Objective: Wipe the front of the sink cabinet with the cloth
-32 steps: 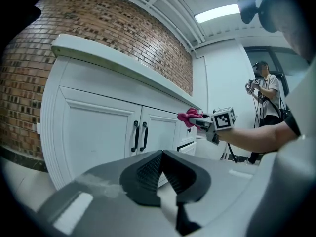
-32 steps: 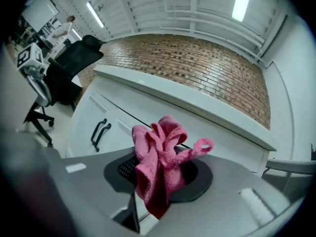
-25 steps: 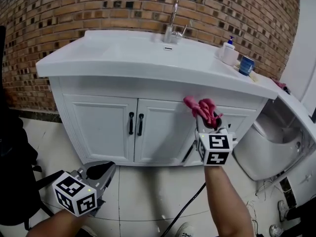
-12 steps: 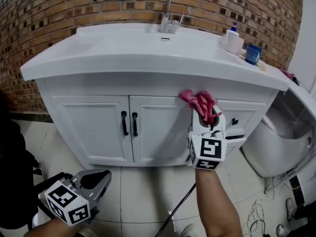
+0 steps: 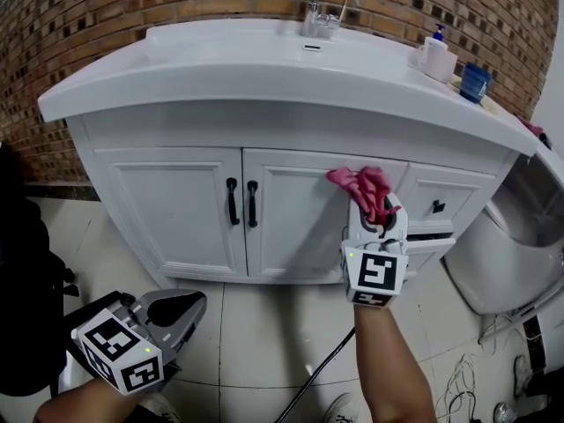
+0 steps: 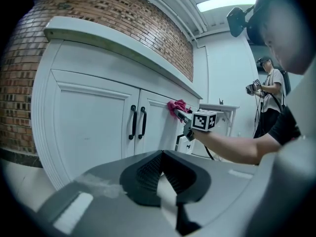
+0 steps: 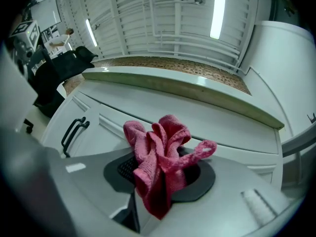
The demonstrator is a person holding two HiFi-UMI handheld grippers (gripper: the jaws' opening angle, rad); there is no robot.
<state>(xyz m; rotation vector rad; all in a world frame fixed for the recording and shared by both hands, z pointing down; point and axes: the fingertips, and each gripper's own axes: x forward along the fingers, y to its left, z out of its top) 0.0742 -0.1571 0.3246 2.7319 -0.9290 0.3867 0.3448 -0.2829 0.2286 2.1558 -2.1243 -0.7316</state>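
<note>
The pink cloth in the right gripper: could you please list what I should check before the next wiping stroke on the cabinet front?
1. Cloth clamped in the jaws of the right gripper: ok.
2. Cloth pressed against the cabinet door: cannot tell.
3. Door handles left of the cloth, apart from it: ok.
4. Left gripper shut, empty, away from the cabinet: ok.
5. Cable on the floor clear of the feet: cannot tell.

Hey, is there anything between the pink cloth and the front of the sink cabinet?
Nothing visible. The pink cloth, clamped in the right tool, is at the cabinet front, by the right door's top edge; contact can't be confirmed. The black door handles lie off to its left.
</note>
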